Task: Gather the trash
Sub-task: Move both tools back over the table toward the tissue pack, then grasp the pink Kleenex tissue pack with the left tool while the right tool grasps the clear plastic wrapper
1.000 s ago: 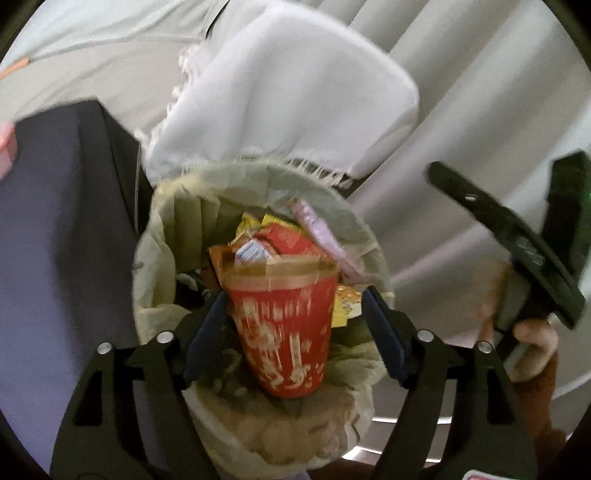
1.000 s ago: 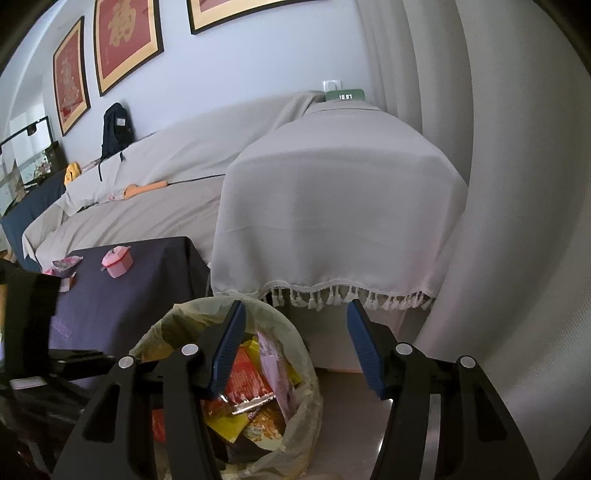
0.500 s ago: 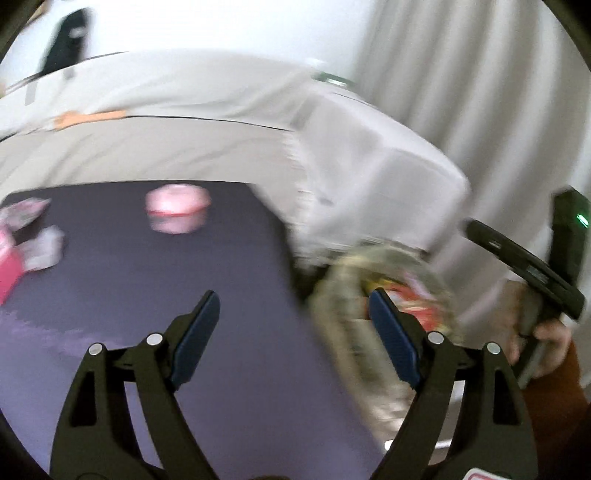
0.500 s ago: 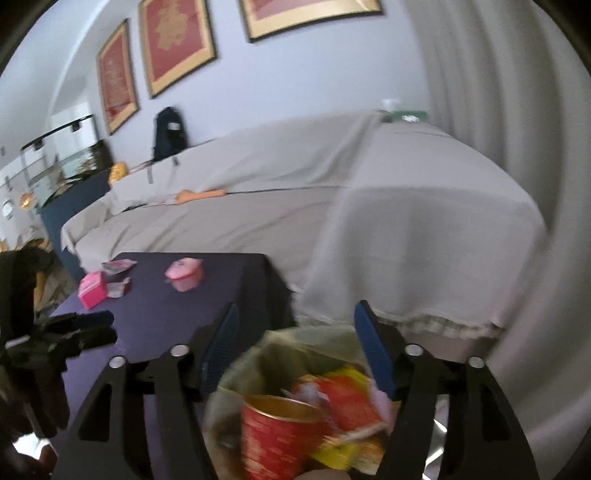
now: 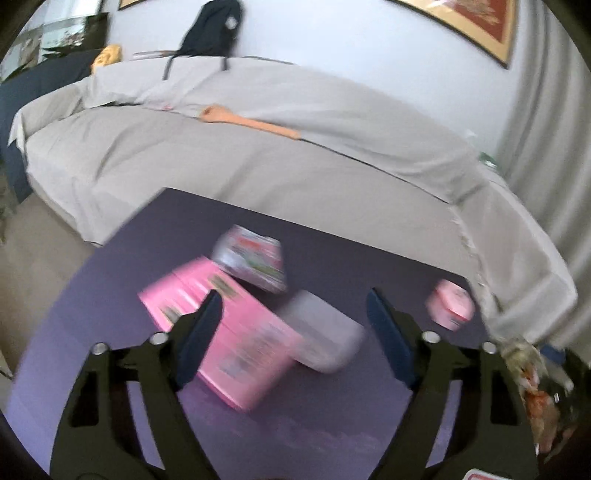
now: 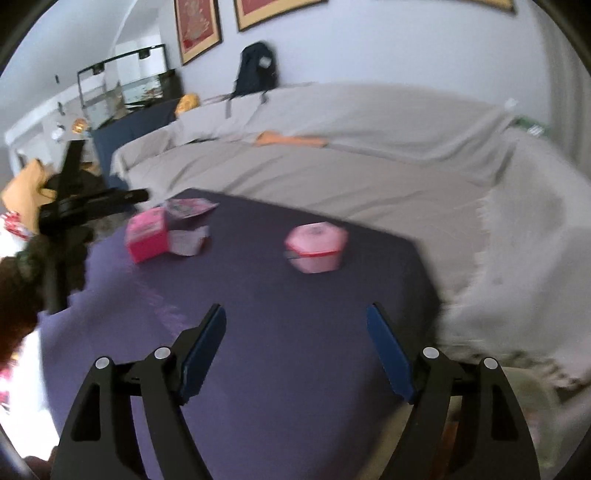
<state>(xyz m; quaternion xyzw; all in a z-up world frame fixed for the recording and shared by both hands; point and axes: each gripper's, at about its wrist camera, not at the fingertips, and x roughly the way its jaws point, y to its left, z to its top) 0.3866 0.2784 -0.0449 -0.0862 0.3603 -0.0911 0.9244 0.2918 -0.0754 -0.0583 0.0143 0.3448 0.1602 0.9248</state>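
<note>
Left wrist view: left hand-held gripper [image 5: 293, 325] spread wide, empty, above blurred pink box [image 5: 221, 332] beside white wrapper [image 5: 325, 336] on desk [image 5: 332, 424]; right hand-held gripper [image 6: 295, 341] likewise gapes empty.

Black fingers [image 5: 199, 332], blue pads [image 6: 388, 354]

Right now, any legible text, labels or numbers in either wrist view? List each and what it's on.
None legible.
pink box: printed panels, motion-blurred, unreadable.
printed wrapper: red and green print, blurred.
pink round container: lid marking too faint to read.
framed red pictures: gold motif, not readable as characters.
small green sign: too small to read.
</note>
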